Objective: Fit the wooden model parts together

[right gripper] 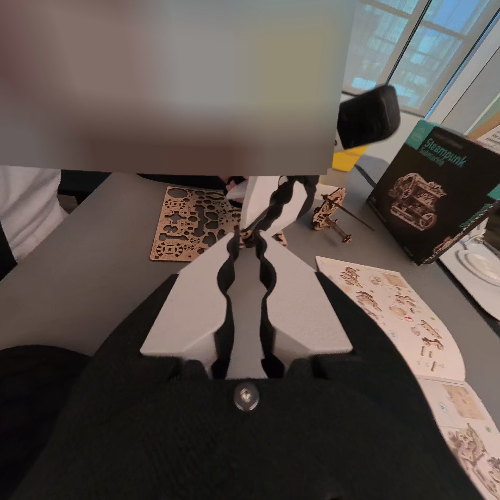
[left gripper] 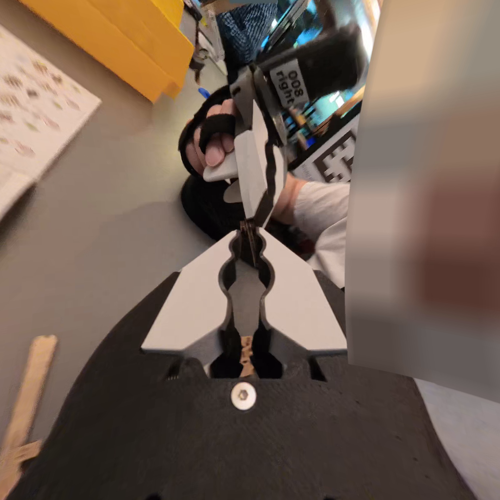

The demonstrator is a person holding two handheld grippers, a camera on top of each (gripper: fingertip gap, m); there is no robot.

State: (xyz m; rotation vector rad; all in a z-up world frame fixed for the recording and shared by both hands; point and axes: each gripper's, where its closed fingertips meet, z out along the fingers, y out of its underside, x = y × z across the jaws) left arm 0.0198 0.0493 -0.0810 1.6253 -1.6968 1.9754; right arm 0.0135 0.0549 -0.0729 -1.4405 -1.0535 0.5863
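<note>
In the left wrist view my left gripper (left gripper: 247, 235) is shut on a small dark wooden part (left gripper: 249, 244), held edge-on between the black wavy pads. My right gripper (left gripper: 254, 217) comes in from above, tip to tip with it, and pinches the top of the same small wooden piece. A gloved hand (left gripper: 211, 143) holds that gripper. In the right wrist view my right gripper (right gripper: 247, 236) is closed on the small wooden part (right gripper: 246, 239) above the grey table (right gripper: 108, 243). The left gripper (right gripper: 250, 230) meets it from behind. How the pieces join is hidden by the fingers.
A punched-out wooden parts sheet (right gripper: 189, 224) lies behind the grippers. A partly built wooden assembly (right gripper: 328, 213) stands to the right, with the dark kit box (right gripper: 433, 203) and an instruction booklet (right gripper: 392, 311). A yellow bin (left gripper: 121, 40), a paper sheet (left gripper: 32, 108) and a wooden strip (left gripper: 27, 405) lie left. Both grippers' tips are close together, under 4 cm apart. The partly built wooden assembly (right gripper: 328, 213) is about 25 centimetres from both grippers' fingertips.
</note>
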